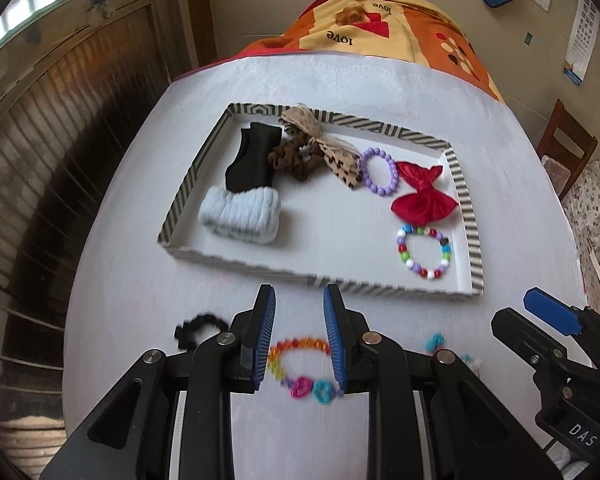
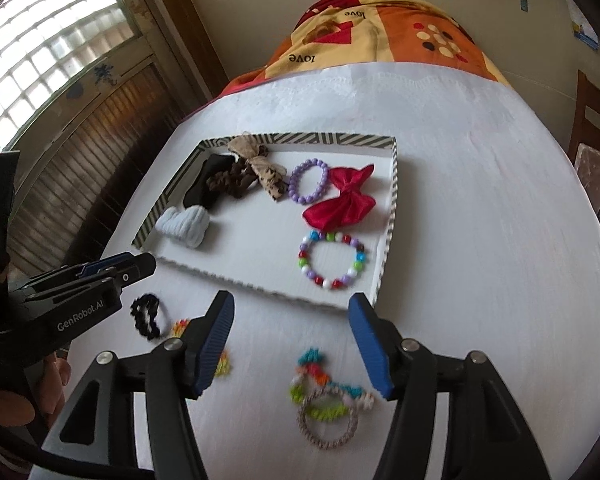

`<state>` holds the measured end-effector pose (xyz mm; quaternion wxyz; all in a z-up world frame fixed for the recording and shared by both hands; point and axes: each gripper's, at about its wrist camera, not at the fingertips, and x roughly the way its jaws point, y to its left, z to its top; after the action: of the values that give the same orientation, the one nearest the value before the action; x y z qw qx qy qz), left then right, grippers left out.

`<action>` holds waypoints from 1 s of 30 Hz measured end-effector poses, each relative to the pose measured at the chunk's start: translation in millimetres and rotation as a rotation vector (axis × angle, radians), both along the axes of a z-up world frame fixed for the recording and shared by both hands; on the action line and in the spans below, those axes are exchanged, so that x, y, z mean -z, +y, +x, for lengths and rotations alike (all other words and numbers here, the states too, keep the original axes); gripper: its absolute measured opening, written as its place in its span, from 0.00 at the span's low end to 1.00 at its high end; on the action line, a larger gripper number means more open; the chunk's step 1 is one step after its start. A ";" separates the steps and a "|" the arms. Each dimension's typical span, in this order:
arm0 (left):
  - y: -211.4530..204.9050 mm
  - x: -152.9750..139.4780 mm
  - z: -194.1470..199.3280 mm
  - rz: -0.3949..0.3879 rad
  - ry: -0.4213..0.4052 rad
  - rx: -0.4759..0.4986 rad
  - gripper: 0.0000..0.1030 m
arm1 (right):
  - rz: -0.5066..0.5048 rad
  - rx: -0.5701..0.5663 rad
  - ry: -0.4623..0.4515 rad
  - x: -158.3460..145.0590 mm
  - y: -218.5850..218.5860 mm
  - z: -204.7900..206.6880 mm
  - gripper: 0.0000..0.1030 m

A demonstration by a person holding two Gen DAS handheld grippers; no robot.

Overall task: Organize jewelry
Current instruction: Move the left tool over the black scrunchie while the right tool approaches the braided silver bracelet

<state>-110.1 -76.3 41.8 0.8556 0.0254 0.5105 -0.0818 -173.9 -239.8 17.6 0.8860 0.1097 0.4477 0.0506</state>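
Blue-padded, the left claw [image 1: 300,336] is parted moderately and empty above a rainbow bracelet [image 1: 300,368] on the white counter [image 1: 140,280], touching nothing. The right claw [image 2: 296,344] gapes wide, also empty, over a tangle of colourful hair ties [image 2: 324,392]. The striped tray [image 2: 392,216] beyond holds a multicoloured bead bracelet [image 2: 332,260], a purple one [image 2: 306,182] and a red bow [image 2: 340,200].

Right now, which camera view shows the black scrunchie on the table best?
The right wrist view shows the black scrunchie best: its whole ring lies uncovered on the white table, left of the right hand-held gripper. In the left wrist view, the left hand-held gripper partly hides it.
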 end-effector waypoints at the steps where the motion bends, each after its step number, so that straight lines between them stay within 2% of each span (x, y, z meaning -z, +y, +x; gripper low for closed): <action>1: 0.9 -0.3 -4.6 0.001 -0.001 -0.001 0.15 | -0.001 -0.003 0.001 0.2 1.4 -4.5 0.61; 18: 13.8 -3.5 -62.0 0.024 -0.012 -0.013 0.15 | -0.005 -0.048 0.005 4.4 12.4 -57.5 0.62; 25: 32.6 -5.0 -71.4 -0.018 0.017 -0.046 0.15 | -0.002 -0.040 0.001 4.8 3.0 -71.0 0.63; 30: 60.2 -3.3 -73.6 -0.045 0.035 -0.111 0.15 | 0.007 -0.019 0.012 11.6 -9.2 -77.0 0.63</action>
<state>-183.7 -16.1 45.1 0.8502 -0.0237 0.5239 -0.0462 -250.9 -249.0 5.9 0.8823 0.1090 0.4539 0.0601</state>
